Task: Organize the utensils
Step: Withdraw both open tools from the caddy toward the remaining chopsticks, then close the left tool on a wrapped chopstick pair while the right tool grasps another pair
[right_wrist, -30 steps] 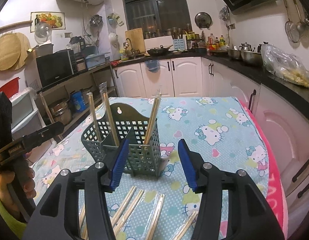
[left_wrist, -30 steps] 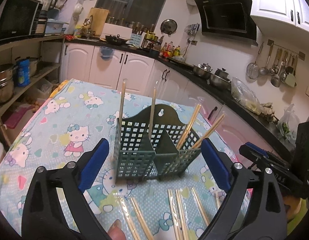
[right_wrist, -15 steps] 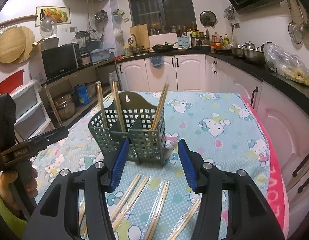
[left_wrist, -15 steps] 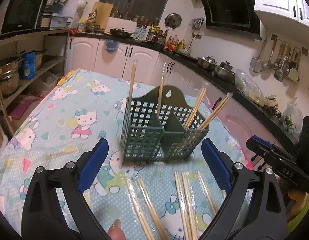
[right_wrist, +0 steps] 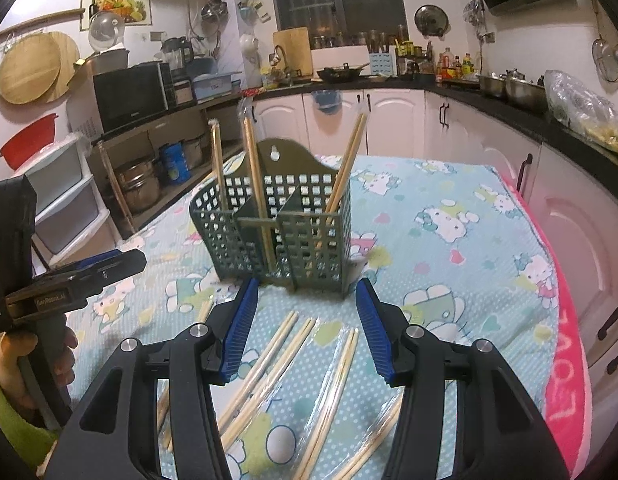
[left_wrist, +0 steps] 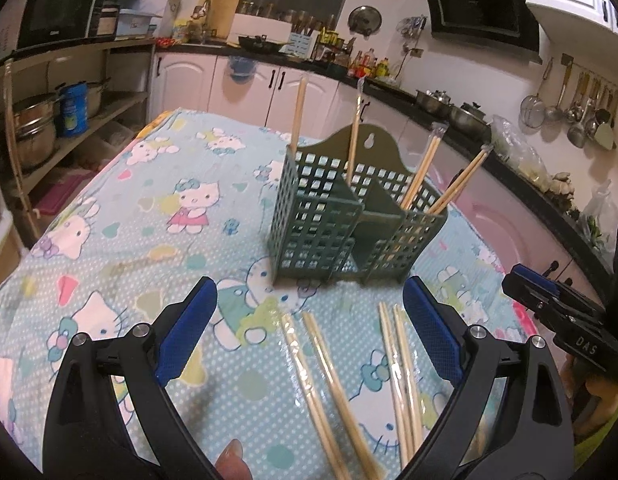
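Scene: a kitchen table under a cartoon-cat tablecloth (left_wrist: 109,208), two hand-held grippers poised above loose chopsticks.
Caddy: a green slotted utensil caddy (left_wrist: 341,224) stands upright mid-table, several wrapped chopstick pairs leaning in its compartments.
Loose chopsticks: wrapped chopstick pairs (right_wrist: 269,364) lie flat on the cloth just in front of the caddy, fanned out and partly overlapping.
Left gripper: the left gripper (left_wrist: 309,328) hovers with jaws spread wide and nothing between them, one pair lying below the gap.
Right gripper: the right gripper (right_wrist: 305,320) hangs with jaws parted and empty, over the same scatter.
Handling: the sticks look light, thin and stiff; the clear film sleeves are likely slippery and may slide or crinkle under the pads.
Where to grip: probably across both sticks of one pair near mid-length, so it lifts level and can then be tipped end-down into a compartment.
Risk: neighbouring pairs lie close, so a wide bite could catch two.
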Action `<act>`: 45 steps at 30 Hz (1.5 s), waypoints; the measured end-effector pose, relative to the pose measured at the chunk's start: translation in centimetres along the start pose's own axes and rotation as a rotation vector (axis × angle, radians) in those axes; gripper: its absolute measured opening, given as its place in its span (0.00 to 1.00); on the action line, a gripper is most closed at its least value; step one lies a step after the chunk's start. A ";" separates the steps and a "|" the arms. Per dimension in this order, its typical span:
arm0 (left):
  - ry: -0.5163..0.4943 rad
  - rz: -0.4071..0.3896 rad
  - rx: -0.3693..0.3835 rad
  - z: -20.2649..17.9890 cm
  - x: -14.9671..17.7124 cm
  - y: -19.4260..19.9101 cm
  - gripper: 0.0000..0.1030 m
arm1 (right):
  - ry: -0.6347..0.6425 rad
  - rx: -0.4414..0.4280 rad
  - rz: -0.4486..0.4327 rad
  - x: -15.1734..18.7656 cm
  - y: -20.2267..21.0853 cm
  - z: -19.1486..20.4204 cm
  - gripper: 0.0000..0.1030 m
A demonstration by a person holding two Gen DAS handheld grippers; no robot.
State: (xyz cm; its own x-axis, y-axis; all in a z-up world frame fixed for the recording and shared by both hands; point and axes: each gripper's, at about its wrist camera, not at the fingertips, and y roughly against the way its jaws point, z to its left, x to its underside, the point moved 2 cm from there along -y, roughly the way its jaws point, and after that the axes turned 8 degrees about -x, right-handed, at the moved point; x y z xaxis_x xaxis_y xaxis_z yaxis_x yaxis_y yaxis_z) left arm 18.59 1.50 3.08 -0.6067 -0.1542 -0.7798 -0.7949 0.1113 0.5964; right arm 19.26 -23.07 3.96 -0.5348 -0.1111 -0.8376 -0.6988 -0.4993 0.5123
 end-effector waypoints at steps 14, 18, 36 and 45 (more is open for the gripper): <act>-0.012 0.107 -0.050 1.2 3.0 -2.1 0.83 | -0.001 -0.016 0.087 2.6 -3.1 0.9 0.48; -0.020 0.141 -0.060 1.3 3.6 -2.9 0.83 | -0.012 -0.008 0.113 3.3 -4.0 0.7 0.48; -0.054 0.278 -0.109 1.4 5.5 -6.8 0.73 | -0.066 0.010 0.260 4.7 -8.5 -0.6 0.48; -0.080 0.296 -0.116 0.7 4.7 -8.1 0.41 | -0.067 0.009 0.293 4.4 -10.0 -0.6 0.48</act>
State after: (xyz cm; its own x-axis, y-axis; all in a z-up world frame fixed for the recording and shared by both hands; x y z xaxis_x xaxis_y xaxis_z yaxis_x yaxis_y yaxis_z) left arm 22.20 0.54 -5.58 -0.8136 -0.0534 -0.5789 -0.5807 0.0269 0.8137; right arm 24.17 -19.13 -4.96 -0.7444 -0.1920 -0.6395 -0.5138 -0.4468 0.7323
